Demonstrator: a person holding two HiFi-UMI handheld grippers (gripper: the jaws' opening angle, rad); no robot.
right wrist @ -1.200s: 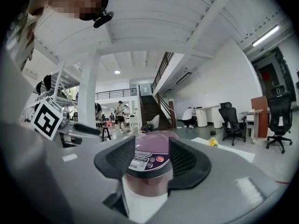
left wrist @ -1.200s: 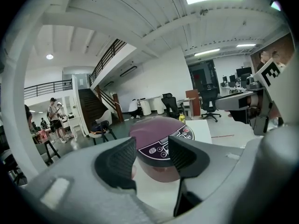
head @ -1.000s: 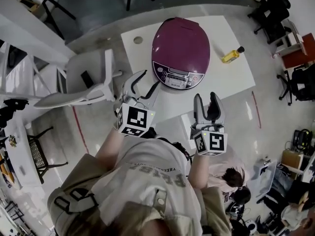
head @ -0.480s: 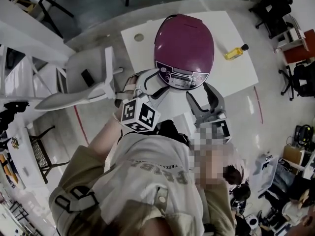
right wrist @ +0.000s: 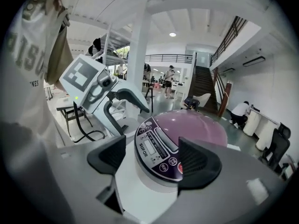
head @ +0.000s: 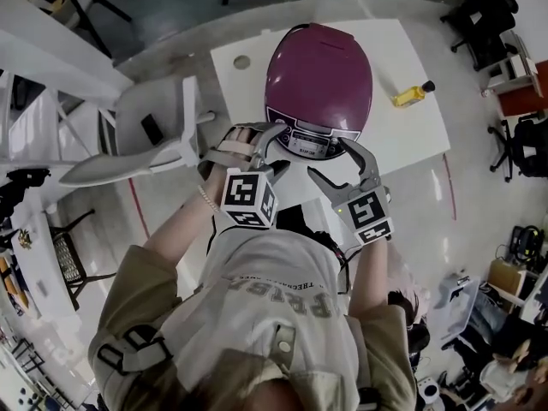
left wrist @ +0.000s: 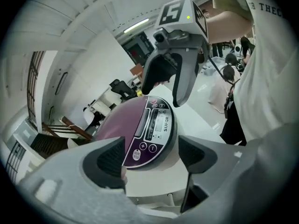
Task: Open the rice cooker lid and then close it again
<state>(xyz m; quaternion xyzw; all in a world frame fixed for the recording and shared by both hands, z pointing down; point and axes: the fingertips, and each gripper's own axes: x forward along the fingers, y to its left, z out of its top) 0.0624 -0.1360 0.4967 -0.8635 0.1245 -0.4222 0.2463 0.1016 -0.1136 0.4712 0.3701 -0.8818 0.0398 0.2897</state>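
Locate the rice cooker (head: 318,92) near the middle of the white tabletop (head: 402,135), purple lid (head: 317,54) down and closed, control panel (head: 313,139) turned toward the person. Note the left gripper (head: 267,144) just off the panel's left corner and the right gripper (head: 341,165) just off its right corner, both angled downward above the tabletop's near edge. Read the left gripper's fingers (left wrist: 110,158) as apart, having just been opening, with the cooker's front framed in the gap beyond them and no pad pressing on it. Read the right gripper's fingers (right wrist: 201,162) likewise: apart, having just been opening, panel showing through the gap, nothing clamped. Find a small bottle (head: 408,95) of yellow liquid lying on the tabletop to the cooker's right, well apart from it, and a round opening (head: 242,62) near the tabletop's far left corner. Observe a white chair (head: 145,139) beside the tabletop's left edge, a glossy grey floor (head: 479,204) marked with red tape lines (head: 449,187), and black office chairs (head: 479,15) at the right. See, in the right gripper view, an open hall with a white column (right wrist: 140,55), a staircase (right wrist: 205,85) and people in the distance.
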